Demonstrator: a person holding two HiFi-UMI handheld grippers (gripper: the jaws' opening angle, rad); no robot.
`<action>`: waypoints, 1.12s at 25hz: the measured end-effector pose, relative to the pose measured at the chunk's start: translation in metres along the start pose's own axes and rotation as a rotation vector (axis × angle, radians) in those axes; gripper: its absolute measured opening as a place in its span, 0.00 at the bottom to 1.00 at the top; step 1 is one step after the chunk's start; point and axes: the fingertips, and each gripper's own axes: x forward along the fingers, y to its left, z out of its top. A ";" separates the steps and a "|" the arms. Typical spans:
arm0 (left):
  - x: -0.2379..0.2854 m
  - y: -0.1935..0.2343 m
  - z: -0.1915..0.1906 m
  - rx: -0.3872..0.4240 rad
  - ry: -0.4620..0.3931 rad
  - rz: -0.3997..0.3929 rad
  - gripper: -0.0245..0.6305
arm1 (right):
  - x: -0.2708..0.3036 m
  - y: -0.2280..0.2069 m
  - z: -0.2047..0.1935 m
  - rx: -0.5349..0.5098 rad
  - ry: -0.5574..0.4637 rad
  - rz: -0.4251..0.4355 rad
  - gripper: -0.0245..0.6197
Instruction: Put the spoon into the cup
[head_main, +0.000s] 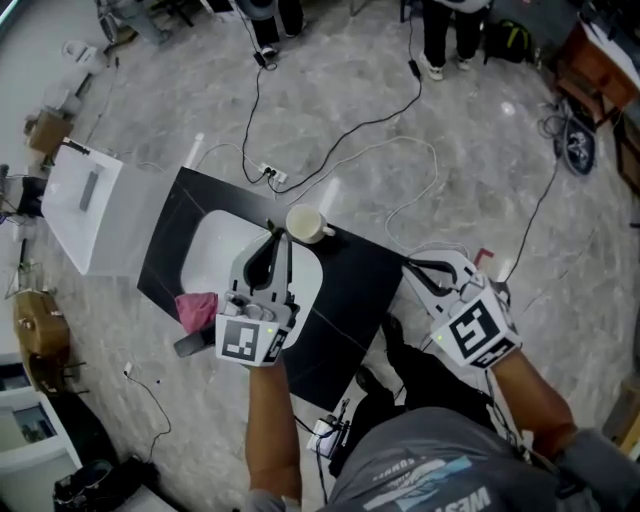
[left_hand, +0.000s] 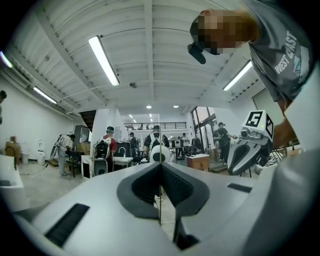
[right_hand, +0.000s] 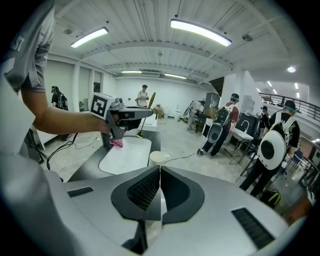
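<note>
A white cup (head_main: 305, 223) stands at the far edge of the black mat (head_main: 350, 290); it also shows in the right gripper view as the cup (right_hand: 160, 157). My left gripper (head_main: 272, 240) hovers just left of the cup, shut on a thin spoon. The spoon (right_hand: 151, 101) stands upright out of its jaws, and in the left gripper view only the spoon's edge (left_hand: 160, 200) shows as a thin line between the closed pads. My right gripper (head_main: 415, 267) is shut on nothing, off the mat's right side, its jaws (right_hand: 160, 172) pointed toward the cup.
A white board (head_main: 215, 250) lies on the mat with a pink cloth (head_main: 197, 308) at its near corner. A white box (head_main: 85, 205) stands on the floor to the left. Cables and a power strip (head_main: 270, 175) run across the floor beyond the mat. People stand farther off.
</note>
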 end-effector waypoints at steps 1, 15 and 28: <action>0.004 0.004 -0.003 -0.008 -0.004 0.002 0.04 | 0.005 -0.002 -0.003 0.005 0.006 0.004 0.09; 0.048 0.028 -0.068 -0.079 0.008 -0.014 0.04 | 0.045 -0.011 -0.041 0.037 0.085 0.042 0.09; 0.060 0.042 -0.107 -0.115 0.025 0.020 0.04 | 0.058 -0.011 -0.074 0.074 0.133 0.069 0.09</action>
